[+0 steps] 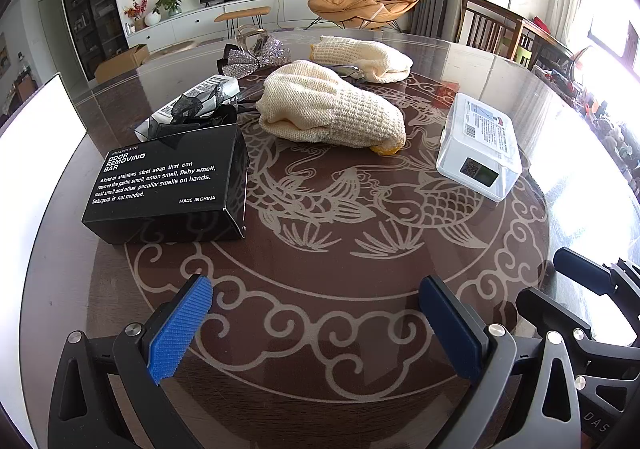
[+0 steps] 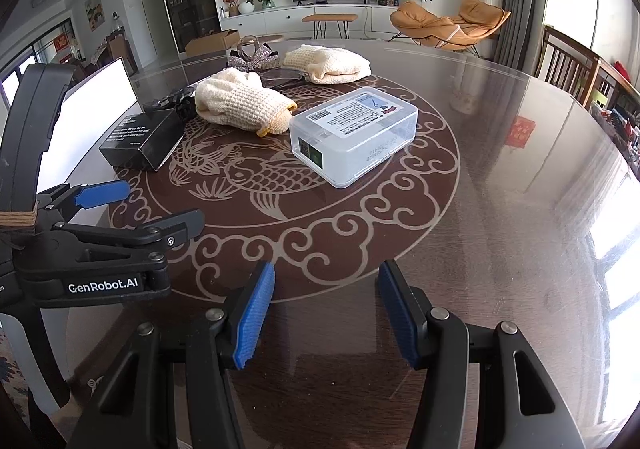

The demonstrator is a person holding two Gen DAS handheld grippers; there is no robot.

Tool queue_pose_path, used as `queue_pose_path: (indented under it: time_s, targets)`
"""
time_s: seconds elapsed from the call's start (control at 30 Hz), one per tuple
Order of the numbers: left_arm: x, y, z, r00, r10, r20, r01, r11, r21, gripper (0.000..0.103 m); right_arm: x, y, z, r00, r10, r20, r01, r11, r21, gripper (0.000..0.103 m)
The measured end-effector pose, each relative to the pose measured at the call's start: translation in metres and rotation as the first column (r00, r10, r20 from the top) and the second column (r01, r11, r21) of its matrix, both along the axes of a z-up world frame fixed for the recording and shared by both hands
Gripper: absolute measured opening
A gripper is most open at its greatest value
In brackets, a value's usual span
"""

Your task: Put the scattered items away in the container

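- Right now your left gripper (image 1: 316, 323) hangs low over the near edge of the round bench (image 1: 500, 61), its blue pads spread wide with only the patterned glass top between them.
- Your right gripper (image 2: 326, 315) sits just beside it, jaws likewise apart and holding nothing; from the left wrist view you see its fingers at the far right edge.
- The black box (image 1: 168, 185) printed "ODOR REMOVING BAR" lies flat on the left of the fish pattern, closest to your left gripper.
- Behind that box, touching its far edge, is a dark sheer bow (image 1: 188, 115) lying on a clear wrapped packet (image 1: 214, 89) with a barcode.
- The nearer knitted cream glove (image 1: 332, 109) lies in the middle of the bench, its yellow-trimmed cuff pointing toward you and to the right.
- A second cream glove (image 1: 364, 55) lies farther back; between the two gloves you can see a pair of glasses (image 1: 348, 70), partly hidden.
- A silver glitter bow (image 1: 256, 57) with a clear clip lies at the far left of the group, near the back.
- The translucent plastic container (image 1: 478, 147) with a white label stands on the right, lid closed, apart from the gloves and nearest your right gripper.
- A white panel (image 1: 38, 137) stands at the bench's left edge.
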State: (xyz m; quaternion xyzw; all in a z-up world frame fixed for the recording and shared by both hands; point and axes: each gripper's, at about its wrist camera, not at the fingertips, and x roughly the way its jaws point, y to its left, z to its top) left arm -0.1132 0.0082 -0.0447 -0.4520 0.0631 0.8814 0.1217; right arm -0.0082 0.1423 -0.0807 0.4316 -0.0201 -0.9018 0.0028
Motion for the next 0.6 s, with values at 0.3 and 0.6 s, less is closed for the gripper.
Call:
queue_pose_path:
  time_s: [0.3, 0.6]
  targets:
    - [-0.0001, 0.0, 0.0, 1.0, 0.0, 0.0, 0.0, 1.0, 0.0, 0.103, 0.0002, -0.0008, -0.0001, 1.0, 0.0, 0.002, 0.0, 1.0, 0.01, 0.056]
    - [-0.0001, -0.0001, 0.0001, 1.0, 0.0, 0.0, 0.0, 1.0, 0.0, 0.103, 0.0002, -0.0001, -0.0002, 1.0, 0.0, 0.002, 0.0, 1.0, 0.01, 0.056]
